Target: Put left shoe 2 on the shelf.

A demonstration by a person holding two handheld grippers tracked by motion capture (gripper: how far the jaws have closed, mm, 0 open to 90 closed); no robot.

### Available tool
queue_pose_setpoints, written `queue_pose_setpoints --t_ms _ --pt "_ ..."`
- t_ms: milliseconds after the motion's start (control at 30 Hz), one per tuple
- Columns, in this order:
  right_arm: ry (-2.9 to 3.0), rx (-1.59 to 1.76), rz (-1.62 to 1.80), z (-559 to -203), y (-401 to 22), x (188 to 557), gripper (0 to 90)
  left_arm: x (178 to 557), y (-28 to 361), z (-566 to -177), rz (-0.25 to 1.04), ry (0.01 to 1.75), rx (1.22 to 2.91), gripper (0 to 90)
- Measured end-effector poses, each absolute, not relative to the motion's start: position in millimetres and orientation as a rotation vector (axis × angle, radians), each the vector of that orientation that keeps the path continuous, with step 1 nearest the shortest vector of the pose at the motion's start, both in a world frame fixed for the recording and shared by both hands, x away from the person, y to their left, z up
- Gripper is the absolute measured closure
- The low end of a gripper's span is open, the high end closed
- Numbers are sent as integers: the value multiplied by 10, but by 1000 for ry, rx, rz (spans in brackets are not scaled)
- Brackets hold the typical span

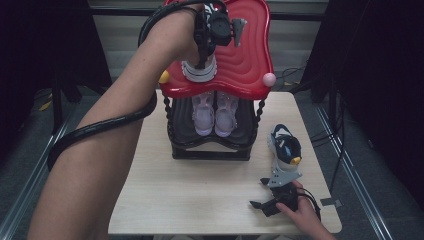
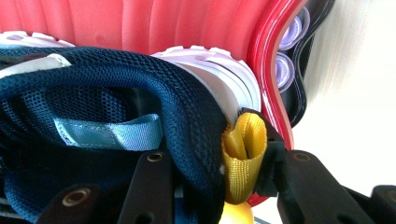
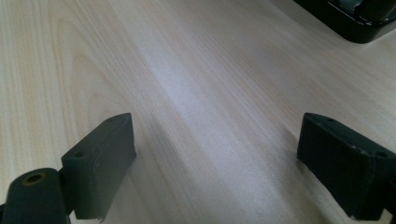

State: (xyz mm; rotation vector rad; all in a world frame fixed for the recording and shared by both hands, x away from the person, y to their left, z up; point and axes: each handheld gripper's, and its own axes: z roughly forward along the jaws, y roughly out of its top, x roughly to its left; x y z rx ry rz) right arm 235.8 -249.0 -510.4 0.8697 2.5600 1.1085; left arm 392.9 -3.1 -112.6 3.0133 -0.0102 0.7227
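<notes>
A navy mesh shoe with a white sole (image 1: 199,72) rests on the red wavy top shelf (image 1: 245,60) of a small rack. My left gripper (image 1: 201,59) comes down on it from above and is shut on its heel. In the left gripper view the shoe (image 2: 116,93) has one jaw inside its collar and the other outside, by the yellow pull loop (image 2: 243,154); left gripper (image 2: 219,177). The matching shoe (image 1: 284,147) stands on the table to the right of the rack. Just in front of it my right gripper (image 1: 259,193) lies low over the wood, open and with nothing in it (image 3: 215,154).
A pair of pale pink shoes (image 1: 215,112) sits on the rack's black lower shelf (image 1: 210,150). The rack stands at the far middle of the light wooden table (image 1: 190,195). Its black base (image 3: 355,23) lies ahead of the right gripper. Black cables trail from both grippers.
</notes>
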Motion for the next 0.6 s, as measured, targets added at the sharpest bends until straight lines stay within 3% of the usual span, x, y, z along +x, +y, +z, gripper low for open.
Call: queue_pose_setpoints --t_ms 600 --pt "2560 869 1108 -5104 -2490 2357 106 3948 -4 -1131 729 47 2994 649"
